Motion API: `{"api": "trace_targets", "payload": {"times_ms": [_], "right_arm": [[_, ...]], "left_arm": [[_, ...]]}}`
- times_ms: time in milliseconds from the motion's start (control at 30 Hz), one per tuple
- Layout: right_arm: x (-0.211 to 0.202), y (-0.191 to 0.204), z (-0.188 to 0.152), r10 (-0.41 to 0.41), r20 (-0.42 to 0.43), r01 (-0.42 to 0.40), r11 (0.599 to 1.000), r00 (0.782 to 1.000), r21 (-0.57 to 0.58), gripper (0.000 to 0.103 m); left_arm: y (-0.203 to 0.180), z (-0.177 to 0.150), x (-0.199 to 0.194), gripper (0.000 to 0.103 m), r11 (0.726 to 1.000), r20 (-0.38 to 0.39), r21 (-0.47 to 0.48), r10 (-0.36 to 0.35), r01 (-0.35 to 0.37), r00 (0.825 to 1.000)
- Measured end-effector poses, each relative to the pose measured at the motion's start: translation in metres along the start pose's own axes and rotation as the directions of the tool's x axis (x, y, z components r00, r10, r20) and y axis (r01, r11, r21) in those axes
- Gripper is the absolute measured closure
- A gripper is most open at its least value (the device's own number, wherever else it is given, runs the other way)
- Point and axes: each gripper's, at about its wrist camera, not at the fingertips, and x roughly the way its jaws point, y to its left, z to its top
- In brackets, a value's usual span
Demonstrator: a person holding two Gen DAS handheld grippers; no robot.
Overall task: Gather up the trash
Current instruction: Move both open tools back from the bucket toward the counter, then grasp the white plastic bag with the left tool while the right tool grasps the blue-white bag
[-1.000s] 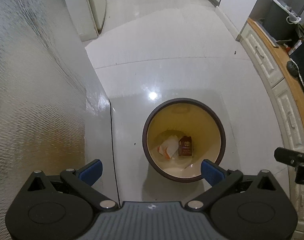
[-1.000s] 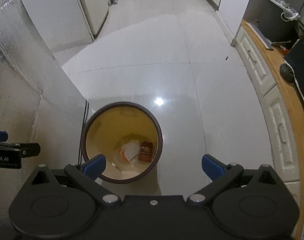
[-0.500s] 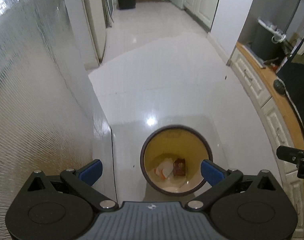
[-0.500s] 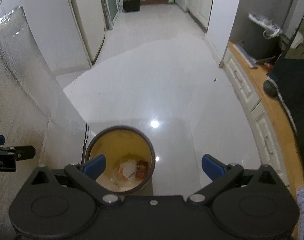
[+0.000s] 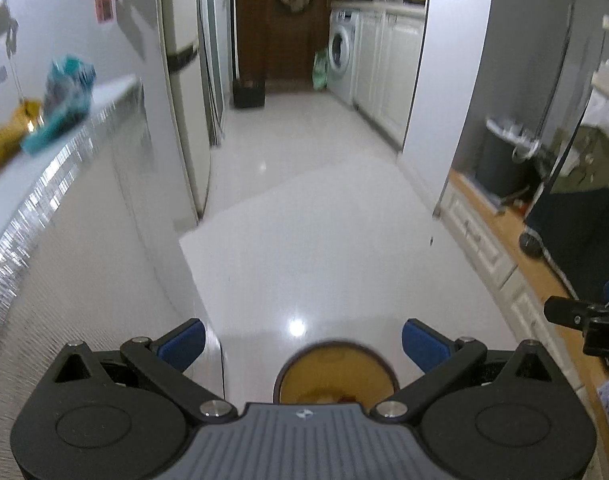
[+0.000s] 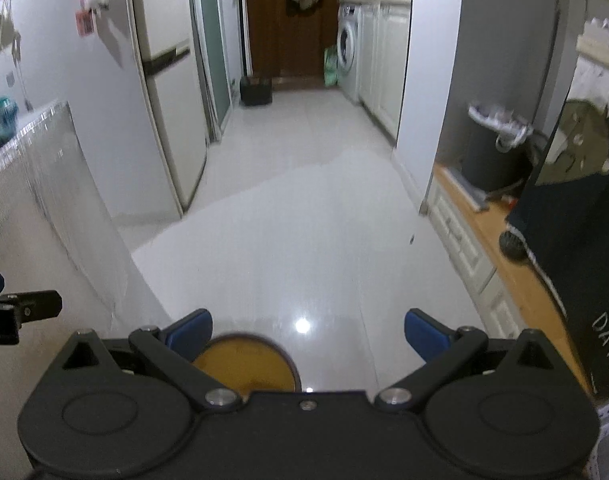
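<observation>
Left wrist view: beyond the bin (image 5: 336, 372) stretches the white floor (image 5: 304, 216), and up to its left a counter (image 5: 44, 152) carries teal and yellow litter (image 5: 64, 92). My left gripper (image 5: 302, 342) and right gripper (image 6: 308, 334) both gape, empty. I judge I'm between pickups; next, reach that litter.

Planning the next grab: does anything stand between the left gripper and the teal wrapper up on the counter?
Nothing visible does. The left gripper is open and empty; the teal wrapper lies blurred on the counter top, up to its left, with open air between.
</observation>
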Motion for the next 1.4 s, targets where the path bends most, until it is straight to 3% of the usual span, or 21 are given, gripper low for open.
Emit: {"api": "trace_targets", "payload": {"times_ms": [400,600,833,1067,1400], "right_arm": [[-0.07,0.005,0.021,0.036,0.219,-0.036,0.999,0.975,-0.005,0.0],[-0.099,0.029,0.025,0.088,0.297,-0.076,0.996,0.951,-0.051,0.0],[-0.117,0.062,0.033,0.172,0.364,-0.151,0.985,0.915,-0.087,0.0],[-0.125,0.121,0.045,0.292,0.367,-0.246,0.955,0.883,-0.168,0.0],[-0.123,0.214,0.053,0.459,0.293,-0.386,0.881,0.839,-0.275,0.0]], "left_arm": [[0.002,0.013,-0.089,0.0,1.0,0.207,-0.003,0.021,-0.02,0.978],[0.019,0.018,-0.135,0.0,0.999,0.286,-0.004,0.046,-0.047,0.957],[0.044,0.023,-0.182,0.0,0.991,0.366,-0.015,0.132,-0.136,0.921],[0.087,0.027,-0.203,0.0,0.978,0.377,-0.055,0.209,-0.204,0.902],[0.171,0.028,-0.212,0.0,0.959,0.333,-0.164,0.276,-0.233,0.902]]}}
